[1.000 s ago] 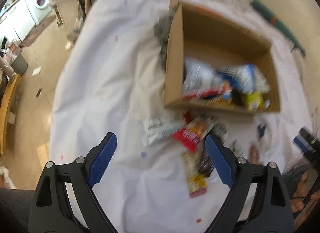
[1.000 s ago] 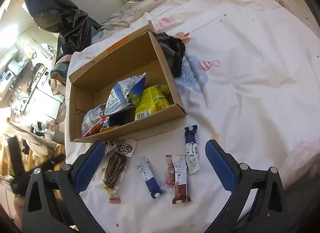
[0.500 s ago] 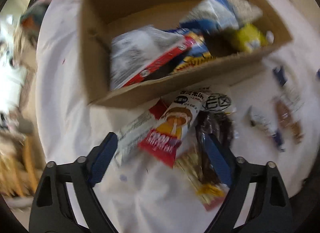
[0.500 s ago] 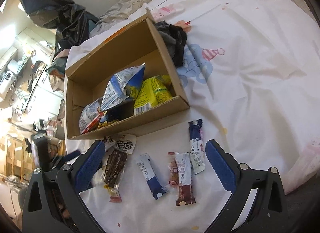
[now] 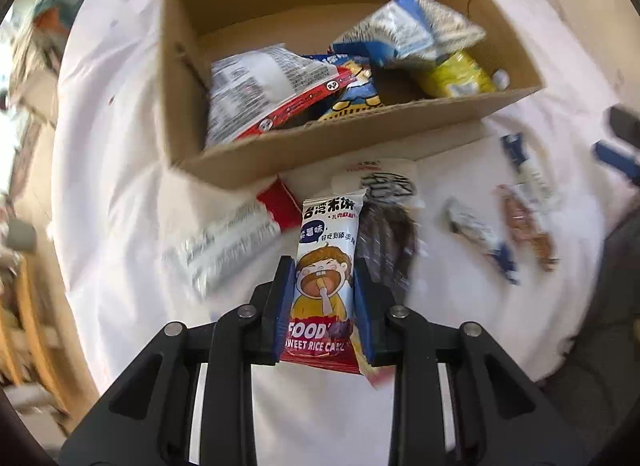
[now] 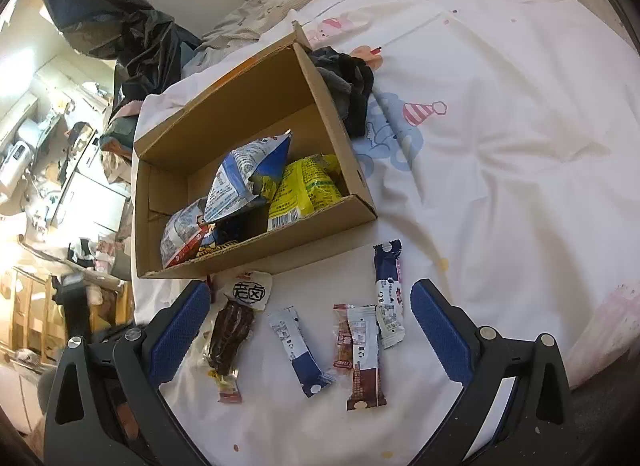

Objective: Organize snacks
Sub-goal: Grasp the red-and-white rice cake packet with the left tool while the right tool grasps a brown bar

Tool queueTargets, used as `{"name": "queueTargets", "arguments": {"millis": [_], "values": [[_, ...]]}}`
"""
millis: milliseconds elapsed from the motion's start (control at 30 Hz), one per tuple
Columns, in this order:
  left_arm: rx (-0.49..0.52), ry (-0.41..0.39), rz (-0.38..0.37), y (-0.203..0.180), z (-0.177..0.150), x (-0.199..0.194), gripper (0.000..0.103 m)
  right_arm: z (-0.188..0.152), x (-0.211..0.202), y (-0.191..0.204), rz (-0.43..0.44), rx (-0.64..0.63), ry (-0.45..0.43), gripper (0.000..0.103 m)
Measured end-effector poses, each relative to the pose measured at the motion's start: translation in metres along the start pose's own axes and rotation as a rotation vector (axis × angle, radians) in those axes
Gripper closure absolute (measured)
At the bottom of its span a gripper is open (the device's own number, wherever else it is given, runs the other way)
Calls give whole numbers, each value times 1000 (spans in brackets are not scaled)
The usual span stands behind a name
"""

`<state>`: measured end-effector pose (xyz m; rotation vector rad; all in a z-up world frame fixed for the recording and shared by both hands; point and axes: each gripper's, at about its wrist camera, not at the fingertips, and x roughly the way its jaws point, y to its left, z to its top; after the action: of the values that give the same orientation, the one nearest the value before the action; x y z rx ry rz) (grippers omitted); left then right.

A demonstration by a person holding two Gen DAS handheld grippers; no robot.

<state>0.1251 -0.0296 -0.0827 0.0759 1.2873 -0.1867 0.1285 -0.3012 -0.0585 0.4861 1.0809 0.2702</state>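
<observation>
My left gripper (image 5: 323,266) is shut on a sweet rice cake packet (image 5: 326,266), red and white with a cartoon child, just in front of the cardboard box (image 5: 320,145). The box holds several snack bags, among them a blue-white bag (image 6: 248,177) and a yellow bag (image 6: 308,185). A silver-red packet (image 5: 232,242) and a dark jerky packet (image 5: 384,242) lie beside the held one. My right gripper (image 6: 310,324) is open and empty above loose bars: a blue-white bar (image 6: 300,350), a brown bar (image 6: 364,358) and a navy bar (image 6: 388,290).
All lies on a white bedsheet (image 6: 500,145). A dark cloth (image 6: 348,81) lies behind the box's right corner. A black plastic bag (image 6: 120,25) sits at the bed's far left. The bed edge and cluttered room are at the left.
My left gripper has moved in to the packets in front of the box and shut on the rice cake packet. My right gripper has stayed open, hardly moving.
</observation>
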Motion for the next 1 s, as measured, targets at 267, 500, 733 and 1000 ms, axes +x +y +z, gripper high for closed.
{"name": "queueTargets", "arguments": {"millis": [267,500,733,1000], "values": [[-194,-74,-21,26,-38,-34,79,-8,28,-15,6,74,205,47],[-260,-133,-32,33,-41,-44,78,-29,56,4,-173,-74,337,59],[-282,-152,-48,36,-35,-47,78,-40,78,5,-323,-149,400,83],[-337,-149,-41,50,-39,-45,78,-34,46,20,-135,-168,279,87]]}}
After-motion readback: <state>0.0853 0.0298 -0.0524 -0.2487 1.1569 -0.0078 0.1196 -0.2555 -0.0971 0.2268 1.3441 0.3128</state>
